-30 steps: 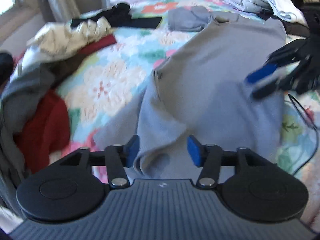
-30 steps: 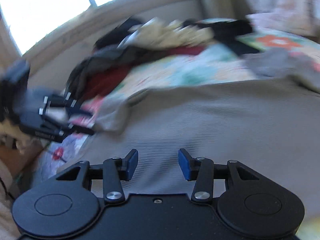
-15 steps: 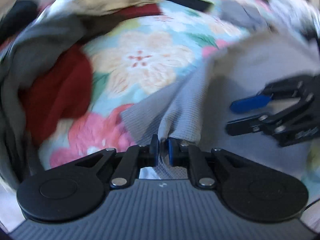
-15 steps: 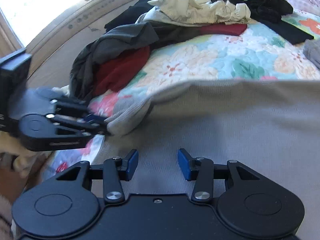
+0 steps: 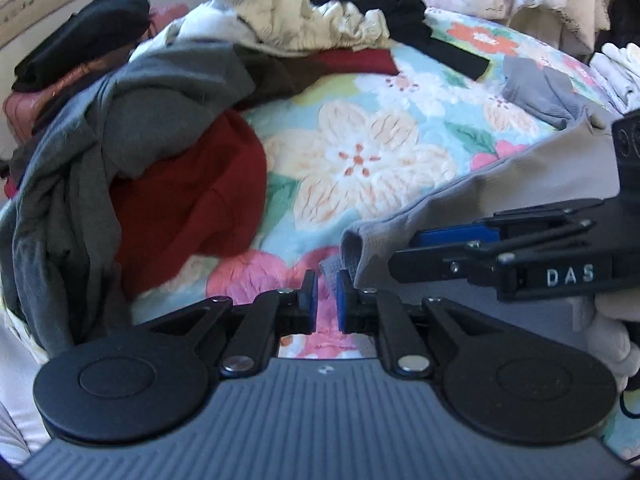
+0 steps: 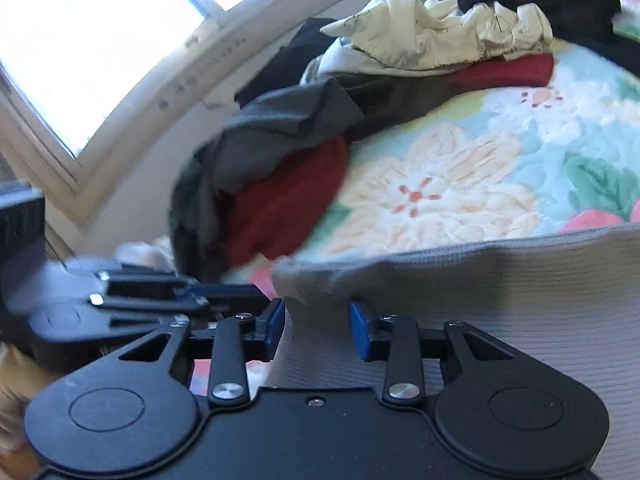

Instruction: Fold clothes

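Note:
A grey ribbed garment (image 5: 532, 184) lies spread on the floral bedspread (image 5: 360, 152); it also shows in the right wrist view (image 6: 520, 280). My left gripper (image 5: 326, 300) has its jaws slightly apart with nothing between them; the garment's folded corner (image 5: 352, 248) lies just beyond its right pad. My right gripper (image 6: 317, 326) is open, its jaws straddling the garment's corner (image 6: 304, 280). It also shows in the left wrist view (image 5: 440, 248), reaching in from the right over that corner.
A heap of unfolded clothes lies to the left: dark grey (image 5: 120, 128), red (image 5: 192, 208), cream (image 5: 296, 24) and black (image 5: 80, 28) pieces. A small grey item (image 5: 536, 88) and white folded pieces (image 5: 616, 68) lie at the far right. A window (image 6: 80, 40) is behind.
My left gripper was shut on the garment's corner half a second ago; its jaws have parted and the cloth is free. My right gripper has moved left to the same corner.

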`<state>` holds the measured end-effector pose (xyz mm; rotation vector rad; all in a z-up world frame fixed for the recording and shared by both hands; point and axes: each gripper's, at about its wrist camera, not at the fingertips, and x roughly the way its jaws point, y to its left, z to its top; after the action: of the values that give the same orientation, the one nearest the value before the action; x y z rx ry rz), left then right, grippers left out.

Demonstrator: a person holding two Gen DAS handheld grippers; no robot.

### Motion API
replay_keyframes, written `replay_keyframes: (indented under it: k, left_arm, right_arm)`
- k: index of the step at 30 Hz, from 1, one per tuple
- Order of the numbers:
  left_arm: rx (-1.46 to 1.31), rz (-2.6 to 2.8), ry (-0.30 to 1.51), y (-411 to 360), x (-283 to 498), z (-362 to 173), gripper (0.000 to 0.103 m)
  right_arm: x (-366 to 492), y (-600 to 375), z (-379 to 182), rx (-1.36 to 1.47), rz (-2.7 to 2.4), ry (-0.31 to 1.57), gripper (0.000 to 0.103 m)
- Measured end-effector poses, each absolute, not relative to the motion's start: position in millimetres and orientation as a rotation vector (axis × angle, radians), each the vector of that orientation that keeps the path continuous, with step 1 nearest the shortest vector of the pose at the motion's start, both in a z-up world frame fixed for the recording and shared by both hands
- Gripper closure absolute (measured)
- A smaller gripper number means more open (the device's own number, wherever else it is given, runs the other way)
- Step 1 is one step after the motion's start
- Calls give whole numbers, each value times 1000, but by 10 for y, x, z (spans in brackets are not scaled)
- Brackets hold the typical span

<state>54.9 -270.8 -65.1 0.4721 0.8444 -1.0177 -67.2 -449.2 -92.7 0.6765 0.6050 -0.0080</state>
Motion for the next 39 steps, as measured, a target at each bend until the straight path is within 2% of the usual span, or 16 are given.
replay_keyframes:
  k: [2,5,12,18,21,28,31,32,33,35,37,39]
  left_arm:
    - [463,-1031,839,-2736,548,-643,91]
    - [476,-1049,804,-2792,483,-620,82]
    - [639,-1200,648,-3172,24,-498,82]
    - [665,-1307,579,-4039,-336,-422,75]
    - [702,-1344,566,-4545,-543,-500,74]
    - [416,-1339,773,-5498,-374,-670,74]
    - [309,-1324,849,-5791,-224,-768,70]
    - [288,-1325,878,-5875,-186,-819,64]
    - [280,-1322,930,-5963,-154,-900,52]
    - [275,-1310,1043,-6130,-101,-1079,50]
    - [213,-1298,1064,-6183,-79,-1173,49]
    - [117,-1291,1085,-6183,-29,-1228,40]
  right_arm:
    - [-753,-4518,-869,666,-16,597,63]
    - [-1090,-4651,-757,697,-23,566,62]
    - [-2223,-5507,-445,633,-297,514,53]
    - [-2984,-6410,-553,793,-556,407,52]
    - [-3122,-6708,-650,907,-618,364,46]
    - [-3015,-7115,-830,1049,-687,355,43]
    - [-2992,-7250,-984,1158,-716,334,43]
    - [-2970,-7277,-1024,1176,-726,332,43]
    - [-2940,-7294,-1056,1186,-734,330,43]
    - [-2921,-7272,-1094,1228,-737,300,43]
    - [-2933,-7193,-1113,1287,-713,254,42]
    - [-2922,-7132,-1120,1309,-712,244,42]
